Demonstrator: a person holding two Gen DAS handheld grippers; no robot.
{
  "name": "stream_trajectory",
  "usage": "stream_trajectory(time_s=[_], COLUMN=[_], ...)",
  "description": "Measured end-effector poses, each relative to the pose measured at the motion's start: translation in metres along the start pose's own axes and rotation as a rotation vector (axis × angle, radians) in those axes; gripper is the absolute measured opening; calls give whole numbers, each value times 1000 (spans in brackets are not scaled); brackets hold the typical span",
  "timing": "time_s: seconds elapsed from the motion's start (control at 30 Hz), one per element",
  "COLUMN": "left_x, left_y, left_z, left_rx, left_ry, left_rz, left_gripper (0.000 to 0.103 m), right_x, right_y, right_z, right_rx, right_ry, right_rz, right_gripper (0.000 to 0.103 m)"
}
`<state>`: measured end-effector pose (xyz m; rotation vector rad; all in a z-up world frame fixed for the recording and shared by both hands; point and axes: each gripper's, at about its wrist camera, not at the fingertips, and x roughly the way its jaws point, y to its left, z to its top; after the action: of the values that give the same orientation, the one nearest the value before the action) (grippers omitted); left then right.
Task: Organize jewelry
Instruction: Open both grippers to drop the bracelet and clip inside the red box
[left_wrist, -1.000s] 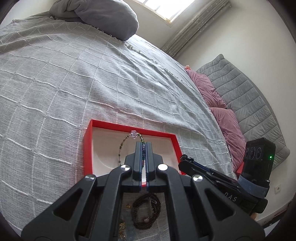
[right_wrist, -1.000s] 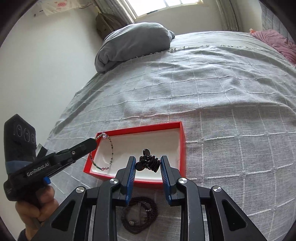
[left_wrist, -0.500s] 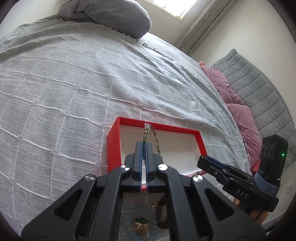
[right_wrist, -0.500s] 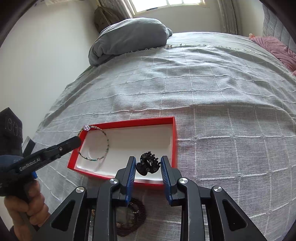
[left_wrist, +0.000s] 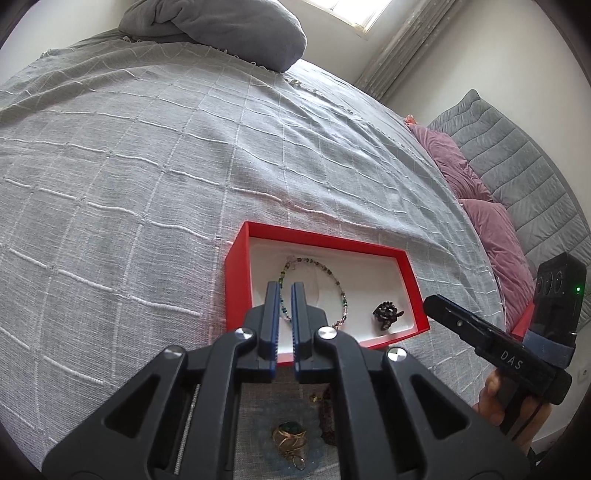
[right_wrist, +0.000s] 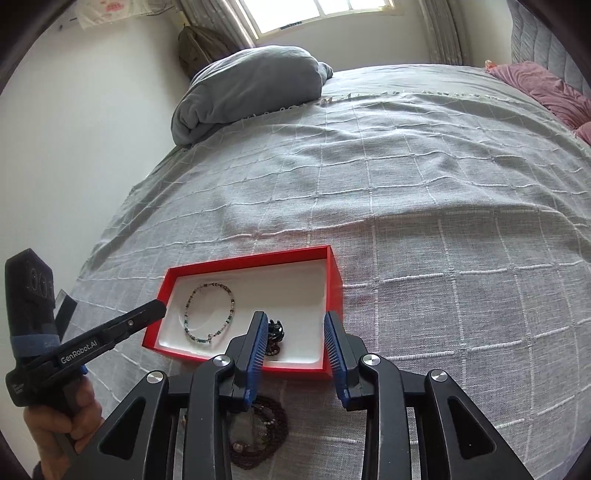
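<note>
- Two pieces already lay in the red box (right_wrist: 334, 275): a thin beaded bracelet (right_wrist: 208, 314) spread as a loop on the white liner, and a small dark knobbly clip (left_wrist: 386, 314) beside it.
- Your right tongs (right_wrist: 297, 343) had just been opening; their blue ribbed pads stood well apart and empty, with the clip lying loose by the left pad.
- Your left tongs (left_wrist: 284, 312) looked nearly closed, a narrow gap showing, and gripped nothing; the bracelet lay in the box beyond them.
- Still left on the bed (right_wrist: 406, 184), near the box's front wall: a coiled dark-bead strand (right_wrist: 258, 439) and a wire-wrapped green pendant (left_wrist: 290, 439). A small gold bit sat by it, possibly an earring.
- The bedcover was coarse grey weave with raised white grid lines, soft, so beads sink slightly.
</note>
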<state>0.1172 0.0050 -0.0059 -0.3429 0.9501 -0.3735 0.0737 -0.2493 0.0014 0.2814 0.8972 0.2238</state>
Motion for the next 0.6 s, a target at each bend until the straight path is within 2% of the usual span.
stream_trajectory(time_s=[0.17, 0.6], left_x=[-11, -24], left_y=[-4, -8], left_z=[-4, -27], left_rx=[30, 84], left_ry=[-5, 46], left_rz=[18, 17], left_gripper=[6, 7], right_x=[-6, -5], right_y=[-5, -9], right_z=[0, -10], right_rx=[23, 44], right_ry=[-5, 26], right_rz=[9, 24], right_gripper=[33, 34])
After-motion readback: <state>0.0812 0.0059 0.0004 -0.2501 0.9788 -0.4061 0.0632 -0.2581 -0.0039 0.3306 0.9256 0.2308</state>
